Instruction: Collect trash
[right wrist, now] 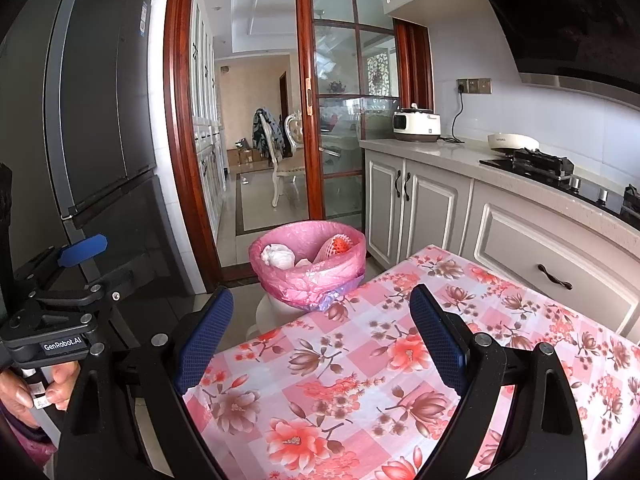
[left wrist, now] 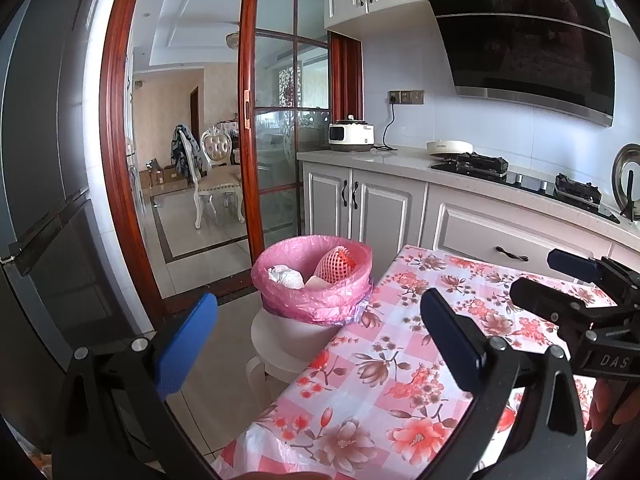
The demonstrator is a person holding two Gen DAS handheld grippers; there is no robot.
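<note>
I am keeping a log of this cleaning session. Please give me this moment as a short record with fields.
left gripper: open, holds nothing
right gripper: open, holds nothing
trash bin: pink liner, on a white stool beside the table
in the bin: crumpled white tissue, pink foam fruit net
table: floral cloth, no loose trash seen in either view

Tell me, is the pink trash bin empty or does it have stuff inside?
Not empty. The bin holds crumpled white paper and a pink foam net.
</note>
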